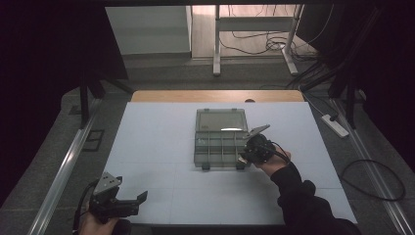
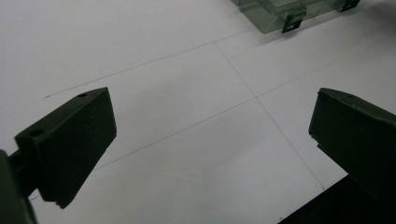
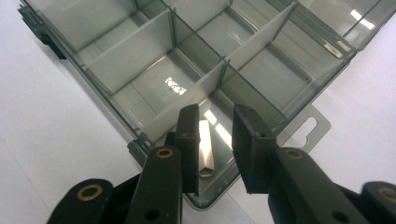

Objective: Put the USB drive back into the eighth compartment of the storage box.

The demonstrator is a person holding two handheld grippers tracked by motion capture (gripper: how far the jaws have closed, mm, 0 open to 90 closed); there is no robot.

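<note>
Concerns a clear compartment box [image 1: 220, 142], lid laid back, toward the far edge of the white tabletop [image 1: 156, 147], about midway between its left and right edges.

Places the right gripper [image 1: 243, 155] over the near right corner of that box. From the right gripper view, looks down between its two black jaws [image 3: 215, 112] into the corner compartment and finds there a small metal hex piece [image 3: 205, 149]. Shows the jaws parted only a little: hex piece close against one pad, perhaps touching it, with a clear gap to the other, so not clamped. Reads as let go into the compartment, or at the very point of it; cannot tell whether flat on the floor or leaning on the pad.

Puts the left gripper [image 1: 142, 196] at the near left corner of the tabletop, well apart from the box, jaws spread wide [image 2: 212, 121] over bare white surface, nothing between them.

Judging by this: drop-off as good as done for this piece. Shows the other compartments in sight bare. Leaves lifting the right gripper out and, probably, shutting the lid.
</note>
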